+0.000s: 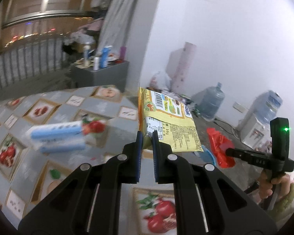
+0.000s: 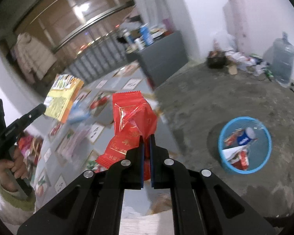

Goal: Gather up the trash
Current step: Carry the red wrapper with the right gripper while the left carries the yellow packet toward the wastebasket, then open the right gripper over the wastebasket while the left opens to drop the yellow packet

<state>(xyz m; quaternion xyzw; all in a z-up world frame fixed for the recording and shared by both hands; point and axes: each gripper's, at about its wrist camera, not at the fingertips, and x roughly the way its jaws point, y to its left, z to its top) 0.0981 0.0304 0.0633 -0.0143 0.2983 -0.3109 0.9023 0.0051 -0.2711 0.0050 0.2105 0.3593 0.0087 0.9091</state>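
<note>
Fruit-print tablecloth [image 1: 68,105] below, bare concrete floor beyond, and both tongs are loaded: the left gripper [image 1: 146,137] pinches the yellow snack packet [image 1: 166,117] by its lower edge, the right gripper [image 2: 146,140] clamps the red wrapper [image 2: 133,113]. Both look feather-light, crinkly and slippery, so edge pinches suit them. Blue bin [image 2: 223,137] waits on the floor.

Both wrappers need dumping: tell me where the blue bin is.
In the right wrist view the blue bin stands on the bare floor at lower right, to the right of the right gripper and its red wrapper.
</note>
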